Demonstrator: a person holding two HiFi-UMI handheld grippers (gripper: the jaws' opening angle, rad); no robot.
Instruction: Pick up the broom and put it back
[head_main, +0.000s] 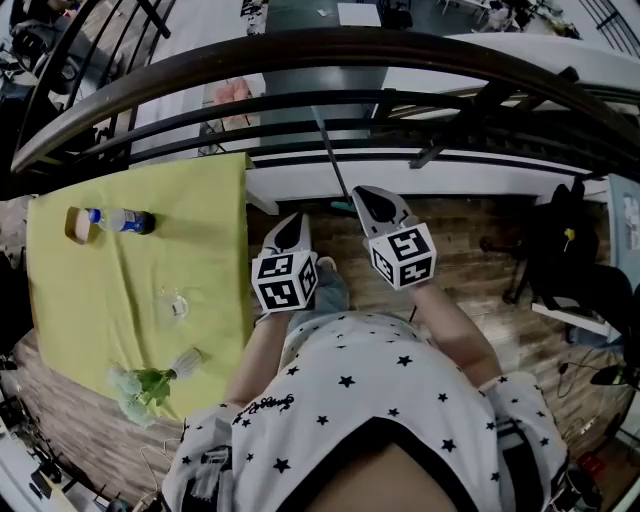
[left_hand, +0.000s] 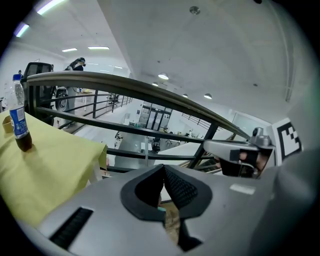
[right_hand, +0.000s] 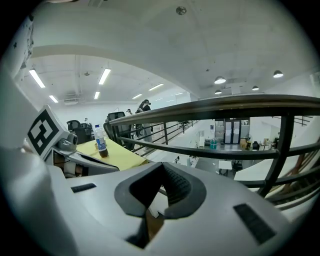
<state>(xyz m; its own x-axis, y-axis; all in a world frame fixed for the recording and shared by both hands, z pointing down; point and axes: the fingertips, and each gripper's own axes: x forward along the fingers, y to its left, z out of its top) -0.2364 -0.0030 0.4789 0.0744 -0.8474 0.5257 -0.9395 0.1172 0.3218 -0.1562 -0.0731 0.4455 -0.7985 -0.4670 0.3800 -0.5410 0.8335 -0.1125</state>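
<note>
The broom's thin grey handle leans against the dark railing, just beyond my two grippers. The same handle appears as a pale upright stick in the left gripper view. Something teal shows low at its foot, too hidden to make out. My left gripper points at the railing with its jaws closed together and empty. To its right, my right gripper is likewise shut with nothing between its pads, its tip close to the handle's lower end. In their own views, the left gripper and the right gripper show jaws that meet at the tip.
A yellow-green table stands to the left with a cola bottle, a tape roll, a glass and a clear bottle with green inside. Black gear stands at the right on the wooden floor.
</note>
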